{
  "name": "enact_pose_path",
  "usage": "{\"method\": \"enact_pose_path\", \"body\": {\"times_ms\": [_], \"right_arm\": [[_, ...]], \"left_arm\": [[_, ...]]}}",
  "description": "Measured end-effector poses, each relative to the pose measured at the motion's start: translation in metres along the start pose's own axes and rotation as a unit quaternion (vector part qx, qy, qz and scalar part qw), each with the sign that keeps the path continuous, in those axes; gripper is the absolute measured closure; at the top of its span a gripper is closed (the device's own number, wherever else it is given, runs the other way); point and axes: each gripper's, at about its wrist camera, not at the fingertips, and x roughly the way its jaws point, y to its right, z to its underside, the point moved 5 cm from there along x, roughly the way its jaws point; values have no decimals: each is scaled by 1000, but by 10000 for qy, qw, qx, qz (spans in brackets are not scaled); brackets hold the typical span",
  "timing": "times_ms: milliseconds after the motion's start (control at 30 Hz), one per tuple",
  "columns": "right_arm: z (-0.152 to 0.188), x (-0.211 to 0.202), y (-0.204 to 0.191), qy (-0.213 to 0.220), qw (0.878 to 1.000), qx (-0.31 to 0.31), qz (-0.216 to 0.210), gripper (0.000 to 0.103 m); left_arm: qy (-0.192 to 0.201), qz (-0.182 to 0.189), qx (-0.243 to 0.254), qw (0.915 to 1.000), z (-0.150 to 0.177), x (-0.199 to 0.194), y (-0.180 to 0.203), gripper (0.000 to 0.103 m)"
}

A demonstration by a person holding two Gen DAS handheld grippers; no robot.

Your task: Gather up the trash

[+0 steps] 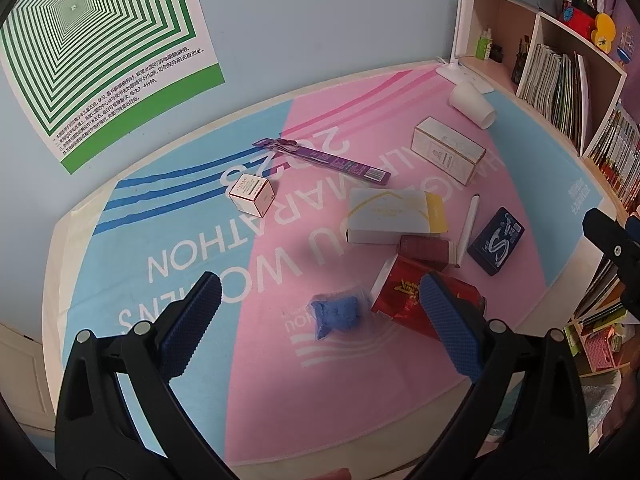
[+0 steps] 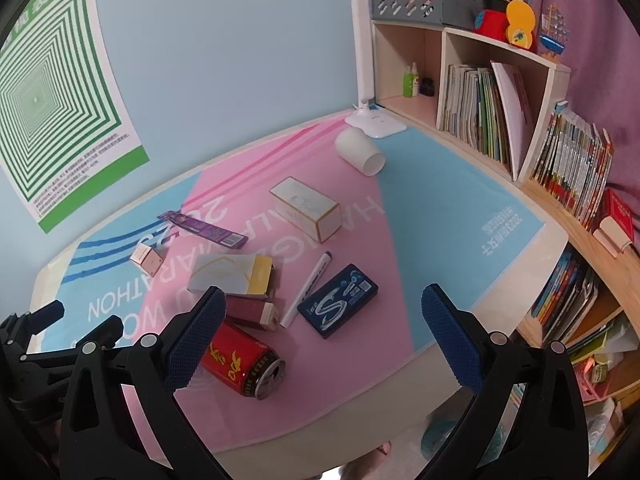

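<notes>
Right now both my claws hang above the pink-and-blue mat (image 1: 168, 208) with nothing in them; the left gripper (image 1: 320, 304) is spread wide, and the right gripper (image 2: 320, 316) is spread just as wide, each ready to close on whatever I choose first.

Going from the left: a small white cube box (image 1: 252, 194) sits alone on the blue part, and the long purple card (image 1: 324, 158) lies flat behind it. Nearer me, the crumpled blue wad (image 1: 338, 314) lies between my left fingers in that camera's view, so I judge it the natural first pick. Just right of it the red can (image 2: 240, 360) lies on its side, its open end toward the mat's near edge. Beyond the can are the maroon carton (image 2: 250, 312), touching the white-and-yellow box (image 2: 232, 276), then the white pen (image 2: 308, 288) and the dark blue gum pack (image 2: 340, 300). Farther back lie a gold-edged white box (image 2: 306, 208) and a tipped paper cup (image 2: 360, 152).

I cannot see any bin.
</notes>
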Motion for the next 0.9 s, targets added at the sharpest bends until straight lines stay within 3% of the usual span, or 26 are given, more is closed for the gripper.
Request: {"method": "enact_pose_path", "body": {"times_ms": [900], "right_arm": [[0, 1, -1, -39, 10000, -60, 3, 6]], "left_arm": [[43, -61, 7, 10000, 2, -3, 1, 6]]}}
